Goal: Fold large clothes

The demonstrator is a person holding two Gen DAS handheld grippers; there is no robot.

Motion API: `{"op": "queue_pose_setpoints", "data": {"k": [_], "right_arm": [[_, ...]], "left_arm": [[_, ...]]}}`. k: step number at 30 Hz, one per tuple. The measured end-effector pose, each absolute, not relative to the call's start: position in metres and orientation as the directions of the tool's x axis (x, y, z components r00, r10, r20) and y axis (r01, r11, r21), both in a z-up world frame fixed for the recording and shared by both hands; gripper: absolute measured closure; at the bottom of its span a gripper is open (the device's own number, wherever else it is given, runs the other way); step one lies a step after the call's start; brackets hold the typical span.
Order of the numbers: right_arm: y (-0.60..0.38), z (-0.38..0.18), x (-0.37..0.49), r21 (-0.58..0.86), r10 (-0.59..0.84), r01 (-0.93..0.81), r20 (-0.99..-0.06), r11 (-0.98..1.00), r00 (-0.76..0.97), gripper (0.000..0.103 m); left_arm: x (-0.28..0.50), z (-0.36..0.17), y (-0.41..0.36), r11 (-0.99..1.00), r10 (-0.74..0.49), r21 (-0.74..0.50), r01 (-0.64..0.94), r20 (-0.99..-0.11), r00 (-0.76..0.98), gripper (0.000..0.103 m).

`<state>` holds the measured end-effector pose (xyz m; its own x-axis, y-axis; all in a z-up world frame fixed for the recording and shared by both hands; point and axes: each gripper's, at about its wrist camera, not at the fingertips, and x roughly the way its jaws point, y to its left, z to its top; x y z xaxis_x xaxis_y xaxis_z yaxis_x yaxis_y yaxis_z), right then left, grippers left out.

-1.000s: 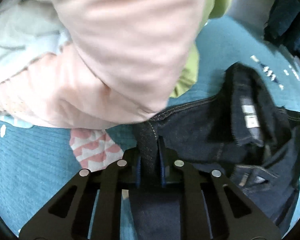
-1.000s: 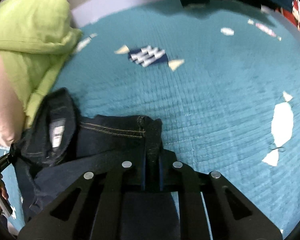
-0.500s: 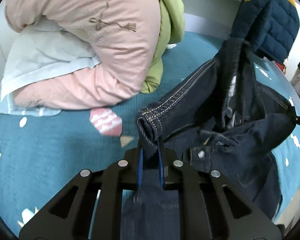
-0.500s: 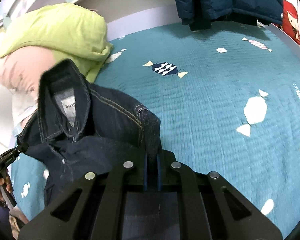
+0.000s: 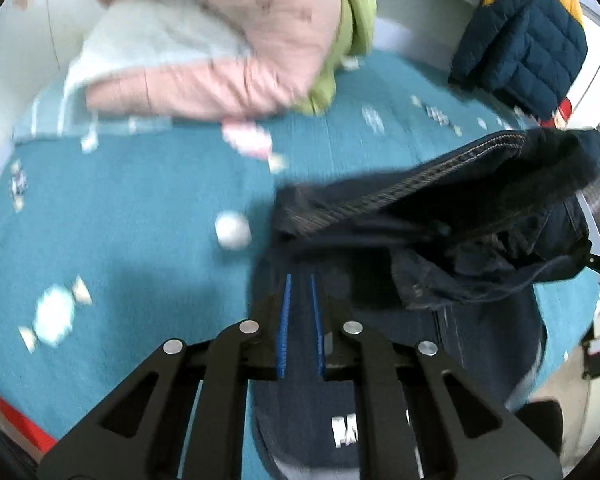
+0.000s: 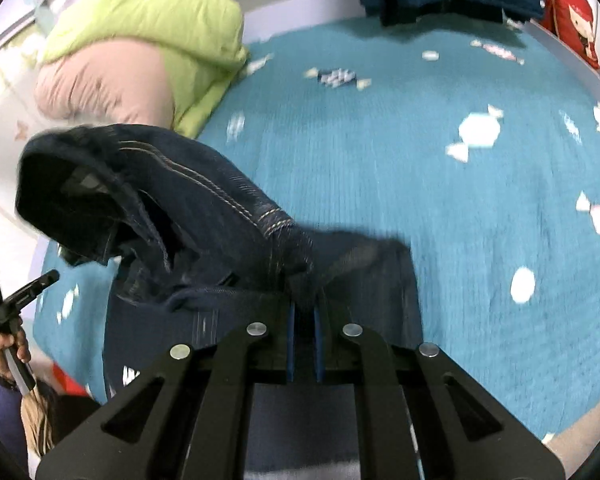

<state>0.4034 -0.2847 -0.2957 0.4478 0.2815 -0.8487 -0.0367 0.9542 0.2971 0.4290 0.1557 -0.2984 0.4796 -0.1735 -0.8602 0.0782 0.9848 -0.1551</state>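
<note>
A dark blue denim garment with tan stitching (image 5: 440, 216) hangs between my two grippers above a teal bedspread (image 5: 120, 208). My left gripper (image 5: 300, 280) is shut on one end of its upper edge. My right gripper (image 6: 304, 308) is shut on the other end of the denim garment (image 6: 204, 200). The collar and lining bunch up between the two grips. The rest of the garment hangs down below both grippers, out of sight.
A pile of pink, pale blue and green bedding (image 5: 220, 40) lies at the head of the bed; it also shows in the right wrist view (image 6: 140, 48). A navy and yellow quilted jacket (image 5: 528, 32) hangs at the back. The teal bedspread (image 6: 420, 160) has candy prints.
Both grippers have lifted the denim garment off the bed and drawn back from the bedding pile. The garment now hangs in the air between them.
</note>
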Motion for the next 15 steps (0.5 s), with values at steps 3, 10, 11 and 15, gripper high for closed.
{"op": "queue_pose_setpoints", "data": {"k": [3, 10, 11, 15], "right_arm": [[-0.288, -0.319, 0.376, 0.309, 0.284, -0.01, -0.859, 0.951, 0.427, 0.096], [-0.294, -0.362, 0.355, 0.346, 0.298, 0.061, -0.875, 0.936, 0.383, 0.096], [-0.296, -0.363, 0.356, 0.353, 0.301, 0.069, -0.873, 0.933, 0.383, 0.096], [-0.296, -0.362, 0.365, 0.347, 0.301, 0.061, -0.877, 0.936, 0.374, 0.095]], "left_arm": [[0.403, -0.323, 0.148, 0.981, -0.196, -0.167, 0.103, -0.874, 0.444, 0.093], [0.388, -0.371, 0.152, 0.978, -0.205, -0.205, 0.038, -0.908, 0.366, 0.084], [0.391, -0.38, 0.159, 0.969, -0.232, -0.248, 0.0, -0.909, 0.346, 0.077], [0.402, -0.392, 0.178, 0.95, -0.263, -0.305, -0.068, -0.899, 0.351, 0.055]]}}
